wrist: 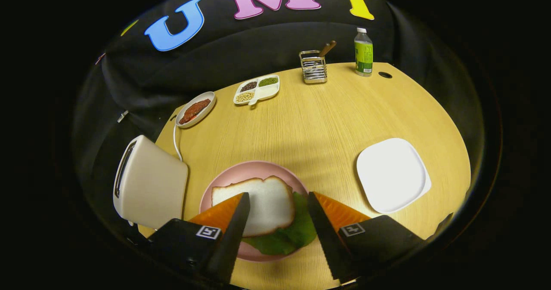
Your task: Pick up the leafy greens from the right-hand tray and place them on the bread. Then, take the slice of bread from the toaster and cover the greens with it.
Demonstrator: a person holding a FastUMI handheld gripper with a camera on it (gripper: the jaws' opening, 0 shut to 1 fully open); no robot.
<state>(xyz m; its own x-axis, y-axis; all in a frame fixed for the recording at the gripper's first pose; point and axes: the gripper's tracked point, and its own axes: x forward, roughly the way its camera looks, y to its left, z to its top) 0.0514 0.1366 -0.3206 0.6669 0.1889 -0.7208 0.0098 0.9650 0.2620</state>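
A slice of white bread (267, 204) lies on top of the leafy greens (288, 238) on the pink plate (249, 171). The green leaf sticks out from under the slice at its near and right sides. My gripper (277, 206) hangs above the plate and stands open, with the bread in the gap between the fingers and neither finger touching it. The cream toaster (148, 184) stands just left of the plate; its slot faces away and I cannot tell what is in it. The white square tray (392, 174) to the right of the plate holds nothing.
At the far side of the wooden table (318, 122) sit a small oval dish of reddish food (196, 109), a divided dish of beans and grains (257, 89), a wire holder with a wooden handle (313, 66) and a green-labelled bottle (363, 53). The toaster's white cord (175, 141) runs back along the left edge.
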